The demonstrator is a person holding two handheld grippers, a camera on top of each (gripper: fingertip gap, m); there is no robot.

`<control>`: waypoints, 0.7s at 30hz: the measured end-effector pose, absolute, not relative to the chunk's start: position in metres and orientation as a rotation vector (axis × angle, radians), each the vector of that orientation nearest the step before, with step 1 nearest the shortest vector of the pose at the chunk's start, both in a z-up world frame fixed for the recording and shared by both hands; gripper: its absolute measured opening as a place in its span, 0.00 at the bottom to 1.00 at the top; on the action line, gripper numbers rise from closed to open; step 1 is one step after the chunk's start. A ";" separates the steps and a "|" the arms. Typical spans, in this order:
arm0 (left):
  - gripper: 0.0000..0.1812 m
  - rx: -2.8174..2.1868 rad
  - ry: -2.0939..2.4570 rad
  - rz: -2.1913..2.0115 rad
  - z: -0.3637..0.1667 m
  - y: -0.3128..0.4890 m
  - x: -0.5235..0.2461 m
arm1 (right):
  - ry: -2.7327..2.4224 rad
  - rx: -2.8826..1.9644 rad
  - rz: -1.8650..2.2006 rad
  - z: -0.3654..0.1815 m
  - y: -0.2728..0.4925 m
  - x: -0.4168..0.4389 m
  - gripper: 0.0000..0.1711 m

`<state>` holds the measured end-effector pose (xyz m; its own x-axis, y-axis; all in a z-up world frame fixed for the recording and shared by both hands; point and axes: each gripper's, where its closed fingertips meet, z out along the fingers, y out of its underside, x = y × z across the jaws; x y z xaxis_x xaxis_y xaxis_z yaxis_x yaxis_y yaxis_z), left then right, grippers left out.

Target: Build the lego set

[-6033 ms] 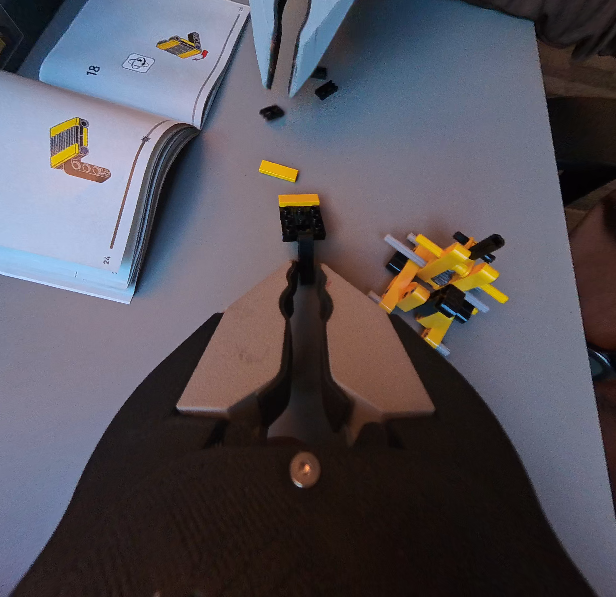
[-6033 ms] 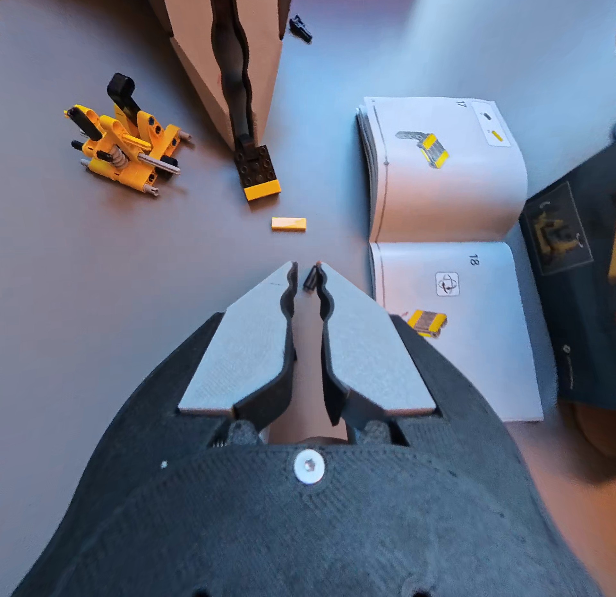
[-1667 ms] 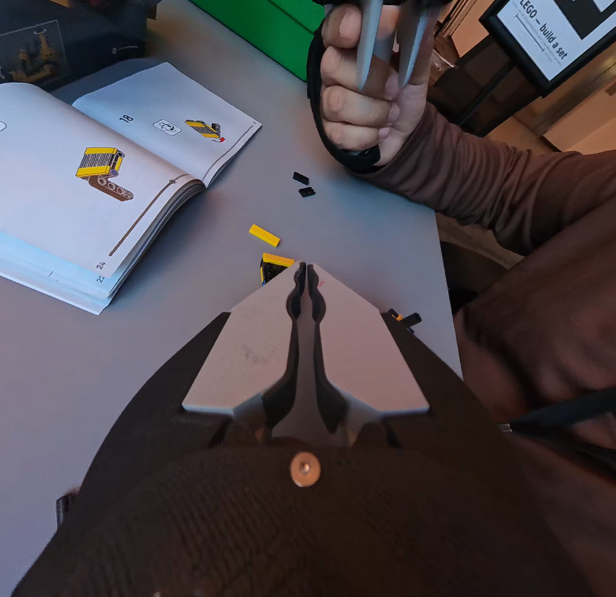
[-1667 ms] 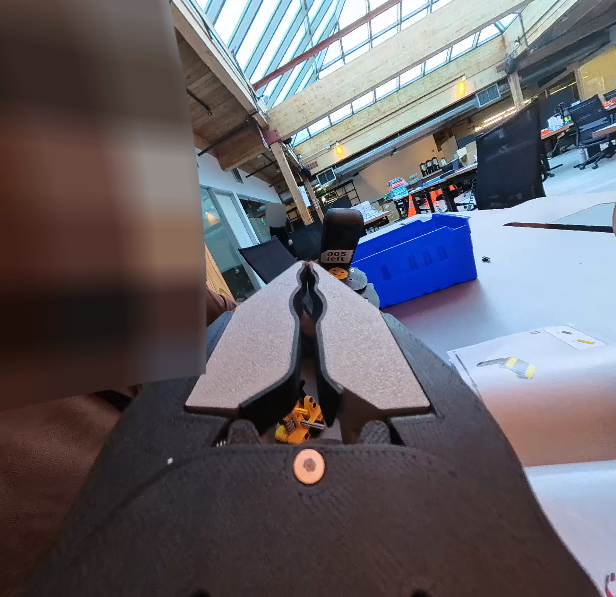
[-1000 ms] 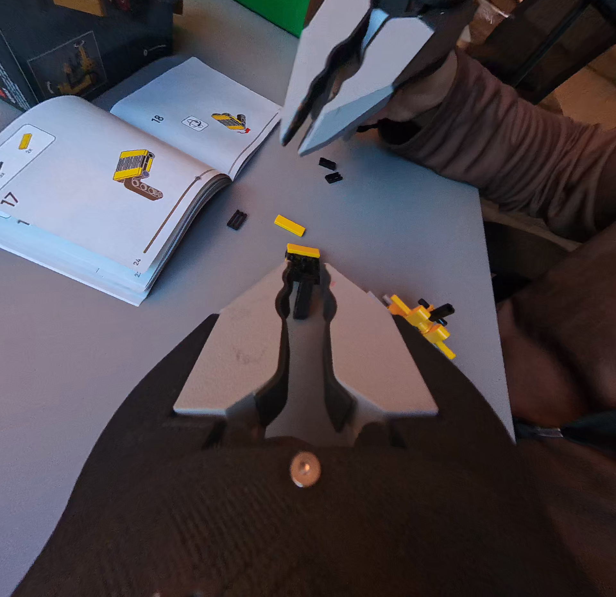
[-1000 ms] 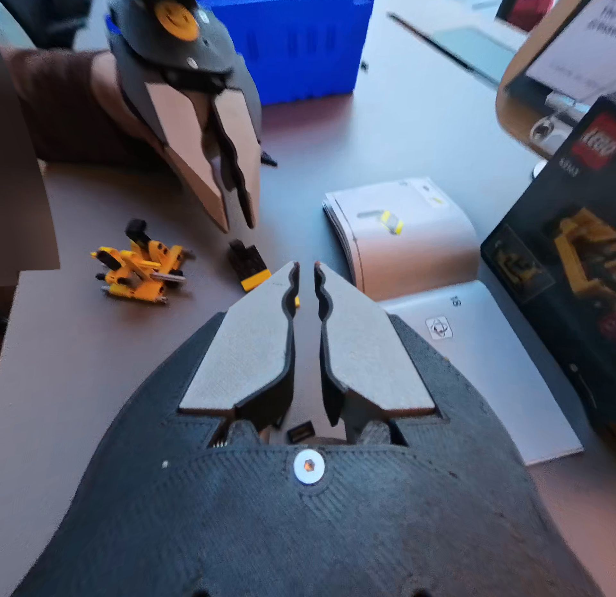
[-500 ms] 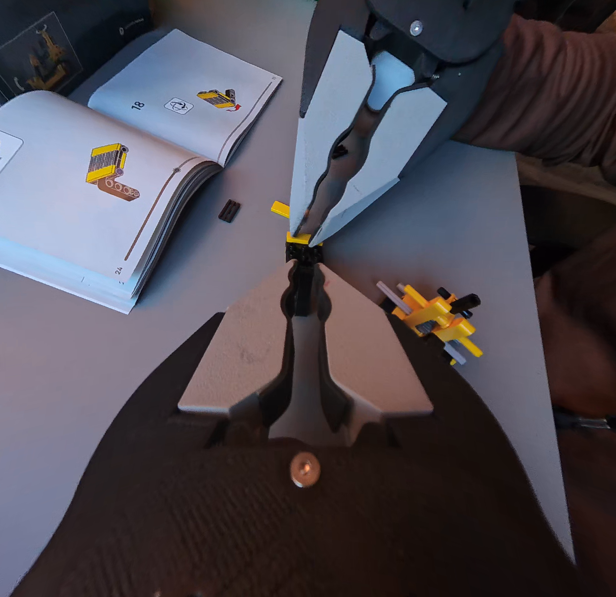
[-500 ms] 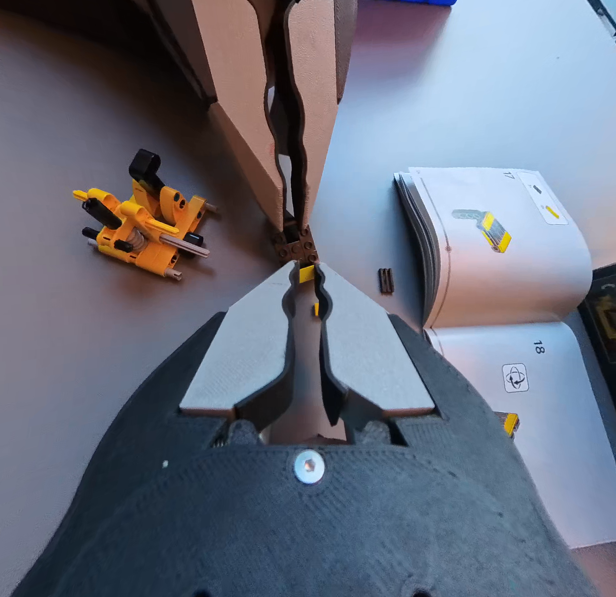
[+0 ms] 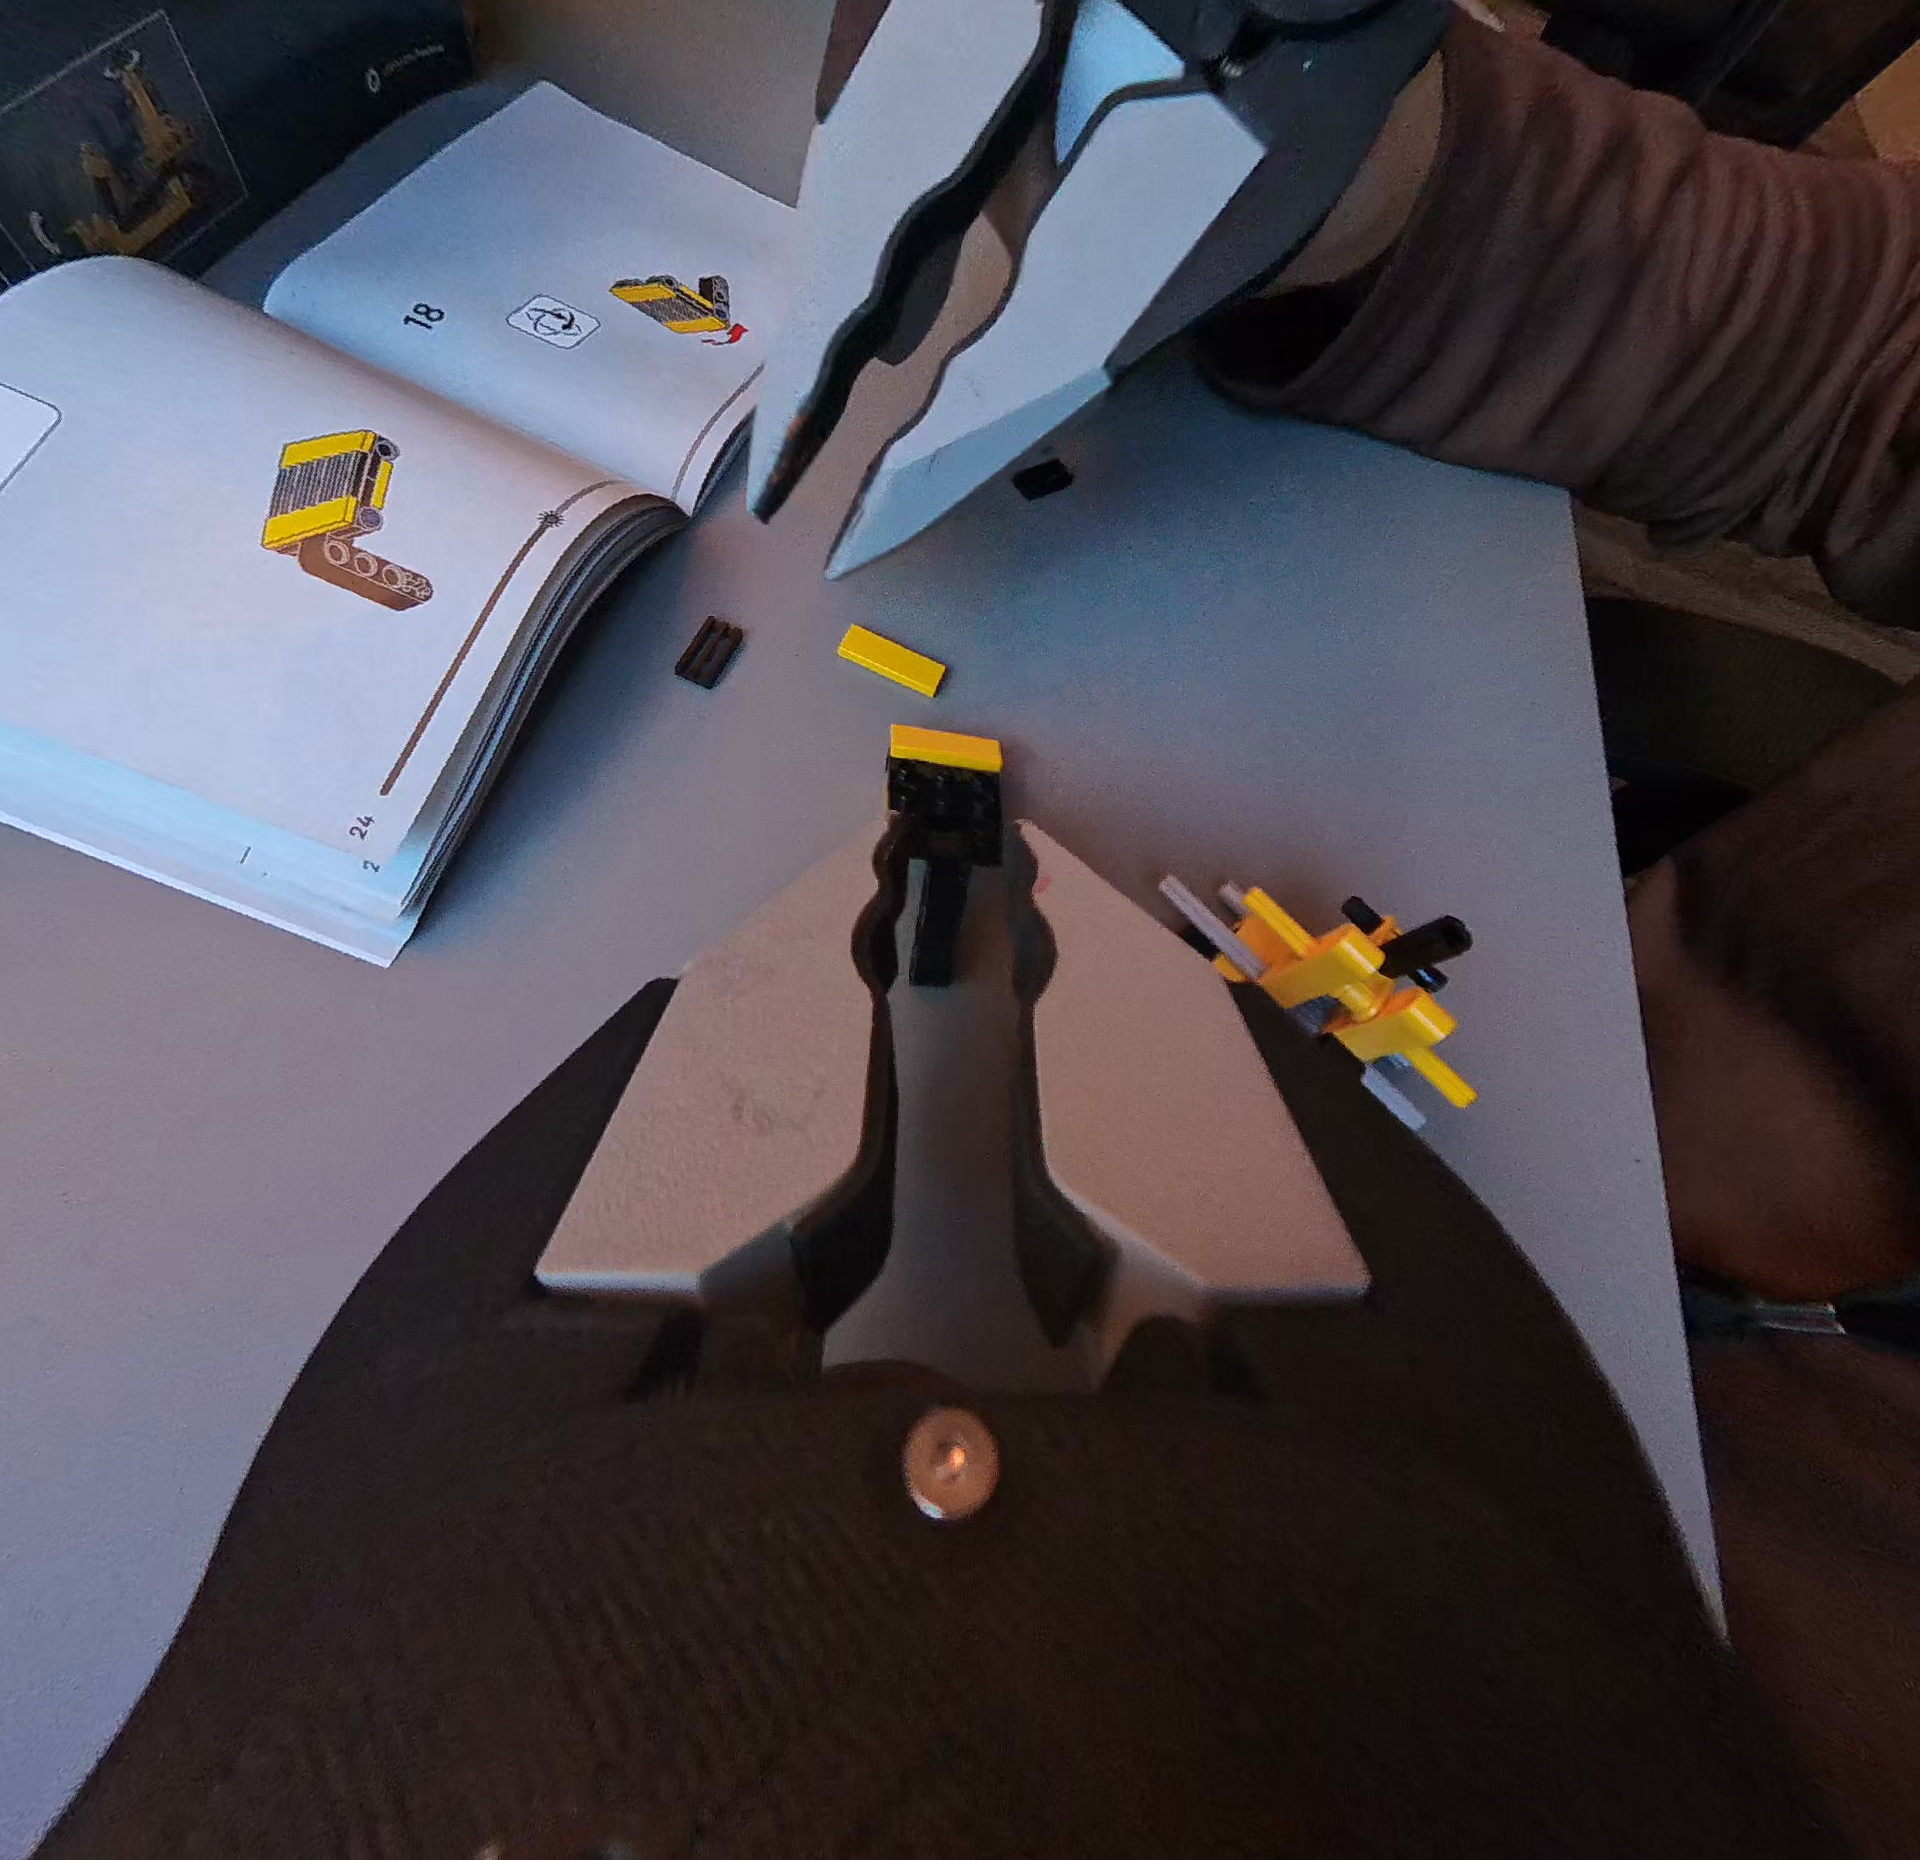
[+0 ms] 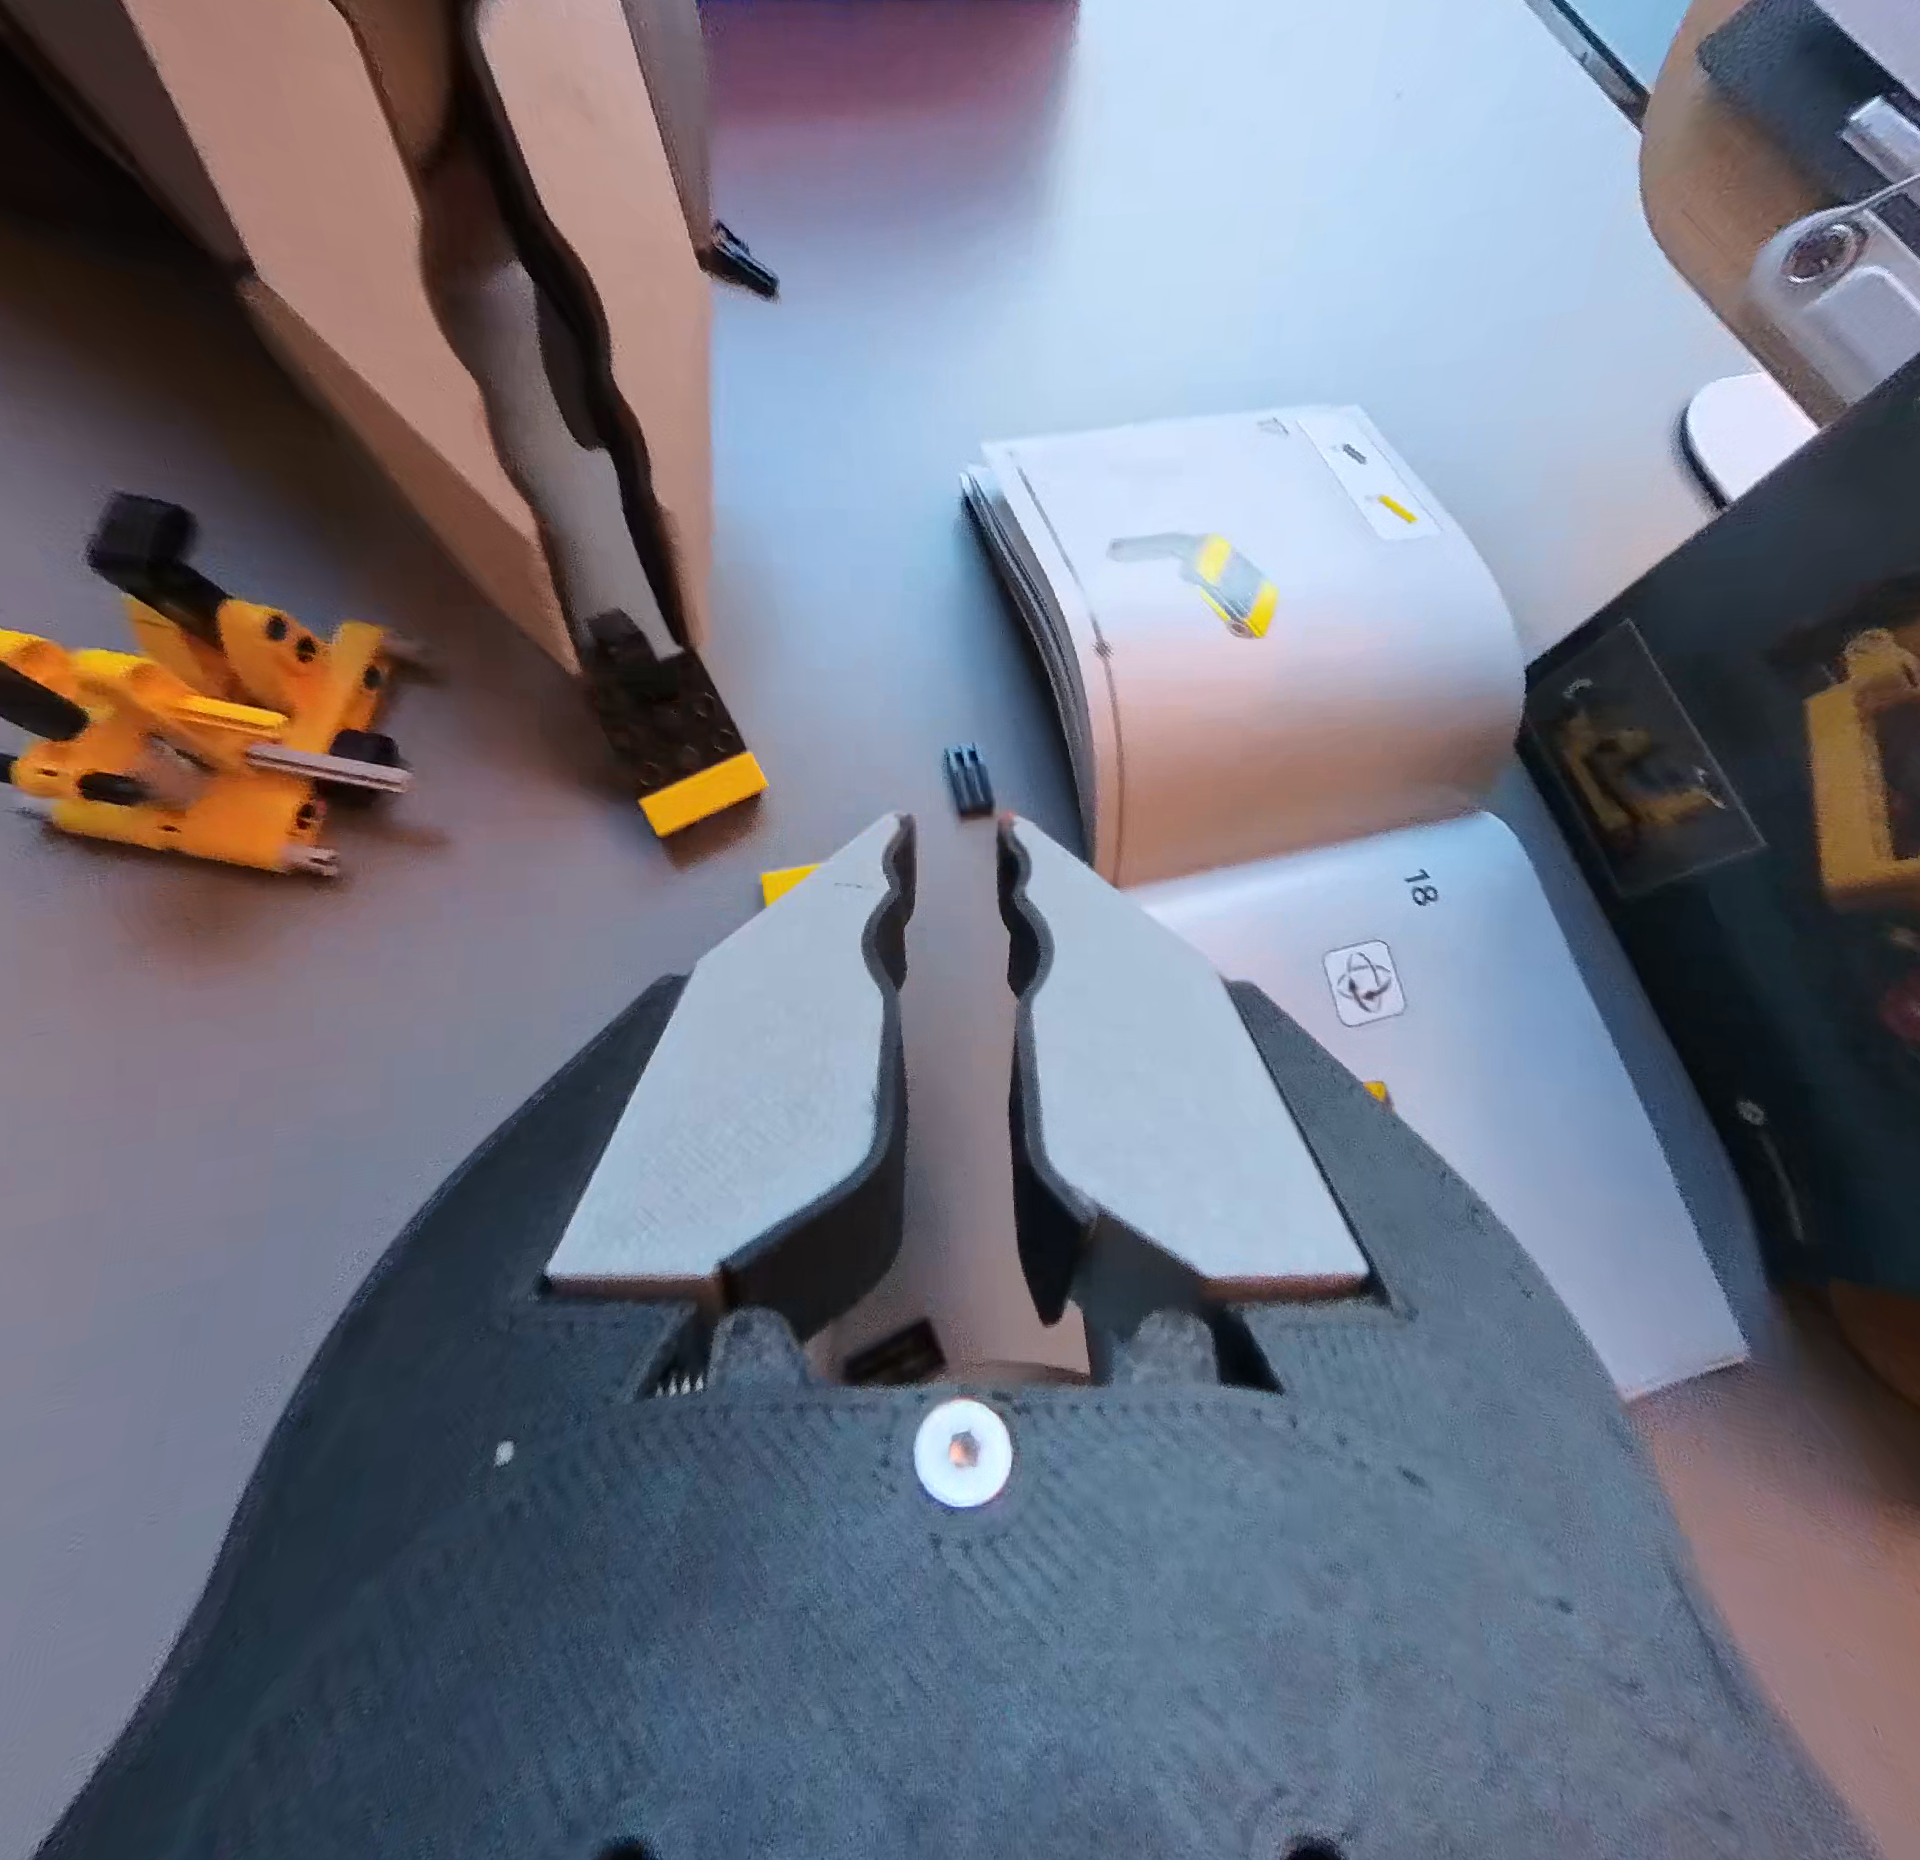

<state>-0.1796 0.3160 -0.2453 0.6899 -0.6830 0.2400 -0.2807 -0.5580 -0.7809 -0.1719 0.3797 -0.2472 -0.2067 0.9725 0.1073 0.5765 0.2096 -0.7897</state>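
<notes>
Lifted back from the black-and-yellow piece (image 9: pixel 943 784), right tool (image 10: pixel 951 823) gapes narrowly, empty; left tool (image 9: pixel 945 834) grips it.

The left gripper (image 9: pixel 951 839) is reaching forward over the table with its fingers drawn in around a slim black piece, gripping it between the inner edges near the tips. In the right wrist view, this left gripper (image 10: pixel 634 657) is coming down from the upper left, tips angled low. The right gripper (image 10: pixel 951 823) is hovering with its fingers parted, a clear gap showing between the tips and nothing lying between them. From the left wrist view, the right gripper (image 9: pixel 805 532) is pointing steeply downward, a brown sleeve (image 9: pixel 1621 283) trailing behind it.
</notes>
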 end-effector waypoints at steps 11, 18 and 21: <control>0.10 -2.134 0.708 -0.606 -0.239 0.323 -0.189 | -1.996 -1.386 0.700 -0.268 0.382 -0.194 0.02; 0.14 -2.103 0.730 -0.568 -0.237 0.325 -0.188 | -1.978 -1.436 0.804 -0.263 0.377 -0.191 0.02; 0.15 -2.063 0.789 -0.464 -0.235 0.327 -0.189 | -1.941 -1.489 1.021 -0.249 0.363 -0.190 0.02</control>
